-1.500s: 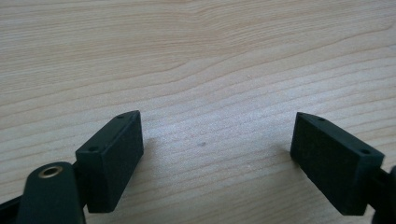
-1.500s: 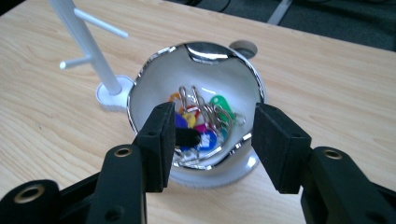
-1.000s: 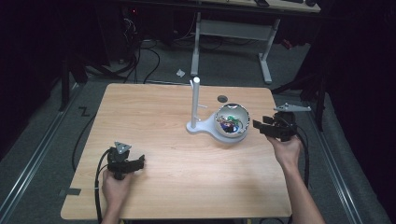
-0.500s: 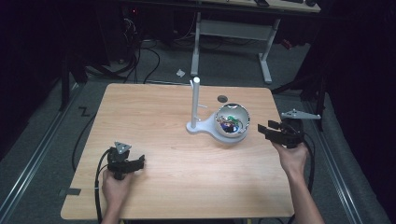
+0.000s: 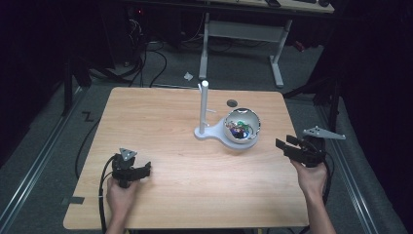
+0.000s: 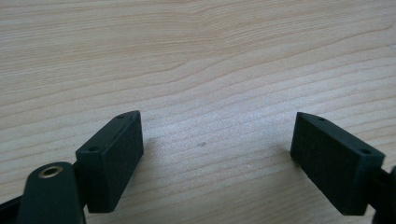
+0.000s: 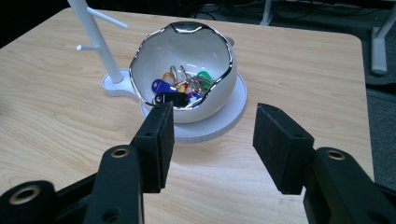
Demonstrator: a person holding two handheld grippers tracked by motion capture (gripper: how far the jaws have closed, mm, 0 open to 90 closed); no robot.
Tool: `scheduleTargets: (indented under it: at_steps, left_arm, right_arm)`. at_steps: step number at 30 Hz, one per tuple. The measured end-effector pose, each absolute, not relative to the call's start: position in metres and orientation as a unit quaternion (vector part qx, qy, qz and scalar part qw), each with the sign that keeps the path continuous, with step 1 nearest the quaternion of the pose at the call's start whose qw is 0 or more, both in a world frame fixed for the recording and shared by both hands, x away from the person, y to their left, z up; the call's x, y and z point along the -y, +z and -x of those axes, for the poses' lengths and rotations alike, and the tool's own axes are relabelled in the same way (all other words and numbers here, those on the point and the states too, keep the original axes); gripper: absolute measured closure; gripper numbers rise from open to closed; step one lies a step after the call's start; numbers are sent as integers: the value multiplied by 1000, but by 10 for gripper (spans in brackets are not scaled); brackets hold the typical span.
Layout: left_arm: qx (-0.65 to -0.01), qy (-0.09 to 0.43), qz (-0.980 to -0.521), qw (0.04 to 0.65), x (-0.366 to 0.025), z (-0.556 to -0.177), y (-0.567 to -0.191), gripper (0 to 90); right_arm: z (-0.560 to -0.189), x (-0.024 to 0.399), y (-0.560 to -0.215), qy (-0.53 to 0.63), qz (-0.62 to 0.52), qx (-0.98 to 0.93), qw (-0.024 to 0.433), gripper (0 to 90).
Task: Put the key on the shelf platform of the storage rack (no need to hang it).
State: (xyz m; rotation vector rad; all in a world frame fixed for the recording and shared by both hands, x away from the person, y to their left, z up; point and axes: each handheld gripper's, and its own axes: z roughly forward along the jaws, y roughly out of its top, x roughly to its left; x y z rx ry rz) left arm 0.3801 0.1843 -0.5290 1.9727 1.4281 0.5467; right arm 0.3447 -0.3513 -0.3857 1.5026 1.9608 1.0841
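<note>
Dim room, wooden desk (image 5: pixel 160 122), white bowl (image 5: pixel 242 126) of coloured key tags (image 7: pixel 180 88) right of centre.
My right tongs (image 7: pixel 212 135) gape empty, facing the bowl from just beside it; my left tongs (image 6: pixel 219 161) sit wide open over bare wood, well apart.

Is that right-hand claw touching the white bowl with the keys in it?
Apart. The right gripper view shows bare table between the right gripper and the bowl.

A wooden table (image 5: pixel 160 126) carries a white stand (image 5: pixel 204 130) holding a bowl (image 5: pixel 242 126).
</note>
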Motion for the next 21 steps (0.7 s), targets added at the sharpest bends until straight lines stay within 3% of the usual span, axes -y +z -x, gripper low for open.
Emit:
scheduleTargets:
  at_steps: [21]
  left_arm:
    - [-542, 208, -750, 317, -184, -380, -529, 174]
  right_arm:
    - [-326, 347, -406, 411, -541, -701, 218, 480]
